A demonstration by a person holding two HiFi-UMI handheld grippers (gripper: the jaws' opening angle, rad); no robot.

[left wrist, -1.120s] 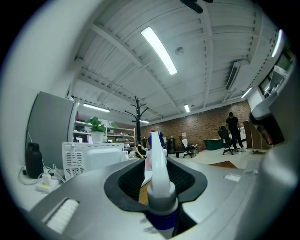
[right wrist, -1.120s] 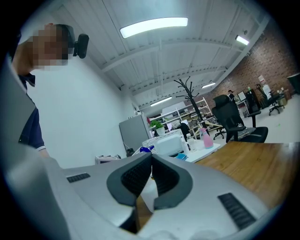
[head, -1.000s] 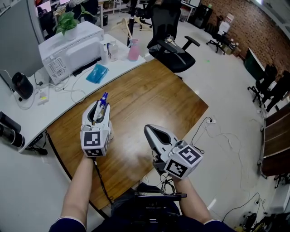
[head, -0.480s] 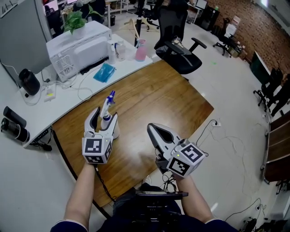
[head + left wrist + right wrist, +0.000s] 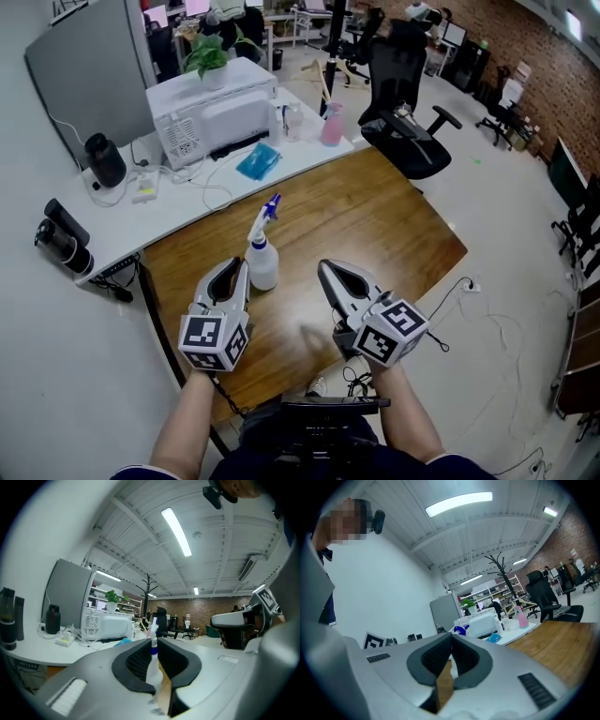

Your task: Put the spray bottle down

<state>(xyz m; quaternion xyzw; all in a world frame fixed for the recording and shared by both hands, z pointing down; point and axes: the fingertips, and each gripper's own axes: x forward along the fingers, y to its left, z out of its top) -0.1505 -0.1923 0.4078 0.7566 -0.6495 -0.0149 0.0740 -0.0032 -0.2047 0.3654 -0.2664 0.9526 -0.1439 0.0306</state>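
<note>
Your spray bottle (image 5: 263, 262) stands on the table (image 5: 375, 216), toward its left side and near your edge. Behind it runs a second table (image 5: 112, 225), which carries a microwave (image 5: 211, 112) with a plant (image 5: 208, 52) on top. Another bottle (image 5: 331, 127) stands at its right end. An office chair (image 5: 412, 141) sits on the floor just right of that.
</note>
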